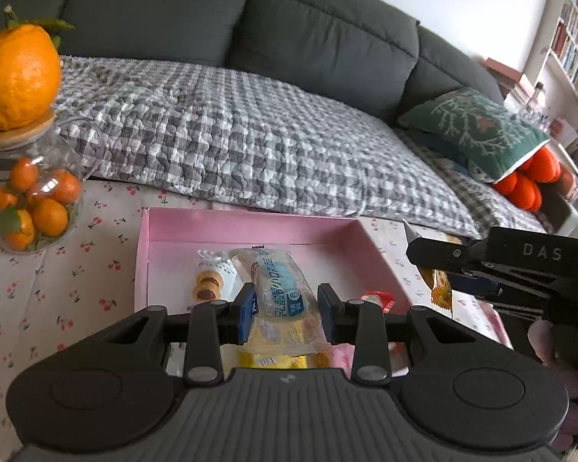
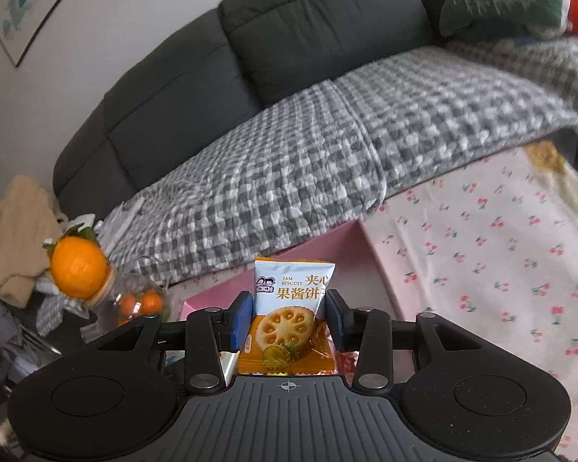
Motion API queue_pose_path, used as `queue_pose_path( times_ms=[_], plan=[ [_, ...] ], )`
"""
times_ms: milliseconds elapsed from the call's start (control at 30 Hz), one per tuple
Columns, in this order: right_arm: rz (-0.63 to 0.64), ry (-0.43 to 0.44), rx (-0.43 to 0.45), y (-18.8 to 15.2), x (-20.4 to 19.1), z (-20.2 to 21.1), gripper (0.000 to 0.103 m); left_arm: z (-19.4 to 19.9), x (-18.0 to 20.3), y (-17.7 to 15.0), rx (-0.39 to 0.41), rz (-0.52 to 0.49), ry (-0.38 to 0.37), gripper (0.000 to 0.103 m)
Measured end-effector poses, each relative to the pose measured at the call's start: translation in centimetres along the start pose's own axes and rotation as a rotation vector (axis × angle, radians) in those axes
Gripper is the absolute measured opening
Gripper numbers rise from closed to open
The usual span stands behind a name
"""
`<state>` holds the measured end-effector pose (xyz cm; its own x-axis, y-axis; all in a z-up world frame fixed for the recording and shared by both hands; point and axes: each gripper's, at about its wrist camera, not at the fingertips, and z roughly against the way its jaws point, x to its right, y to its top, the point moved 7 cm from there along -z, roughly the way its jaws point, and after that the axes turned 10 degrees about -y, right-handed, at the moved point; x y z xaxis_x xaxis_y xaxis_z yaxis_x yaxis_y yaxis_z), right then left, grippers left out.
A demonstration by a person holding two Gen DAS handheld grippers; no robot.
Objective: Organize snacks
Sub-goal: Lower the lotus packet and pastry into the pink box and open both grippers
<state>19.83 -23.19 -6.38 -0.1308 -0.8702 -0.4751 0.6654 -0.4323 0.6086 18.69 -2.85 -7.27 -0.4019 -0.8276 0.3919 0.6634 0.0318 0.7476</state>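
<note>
Left gripper (image 1: 287,308): matte black plastic, ribbed grey top plate, 2 round discs, silver pivot screws, blue pads. Right gripper (image 2: 288,313): same build w/ crosshair mark; "DAS" in pale letters on its side.

One pink box (image 1: 250,227) sits on the table, with about three snack packs (image 1: 212,281) in it, though one at 3 o'clock is partly hidden. Each of the two grippers (image 1: 285,304) holds one pack (image 2: 289,300). At 9 o'clock stands one glass jar (image 1: 34,200) with one big orange fruit (image 1: 19,77) on top.

Both wrist views look close, tilted down, toward sofa (image 1: 250,57); share pink box (image 1: 250,227).
</note>
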Motion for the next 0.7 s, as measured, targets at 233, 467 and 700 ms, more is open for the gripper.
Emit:
queue_pose_path(
  times_ms=[233,467,700],
  plan=[
    [-0.048,-0.002,-0.041,0.7,0.8,-4.0,0.04,-3.1,-1.4,0.9,-0.034,0.02,-0.023,0.031],
    [-0.028,0.003,-0.056,1.2,0.4,-6.3,0.04,-5.3,-2.0,0.8,-0.062,0.009,-0.043,0.031],
    [-0.026,-0.024,-0.066,1.2,0.9,-7.5,0.043,-6.4,-1.9,1.0,-0.07,-0.019,-0.055,0.032]
  ],
)
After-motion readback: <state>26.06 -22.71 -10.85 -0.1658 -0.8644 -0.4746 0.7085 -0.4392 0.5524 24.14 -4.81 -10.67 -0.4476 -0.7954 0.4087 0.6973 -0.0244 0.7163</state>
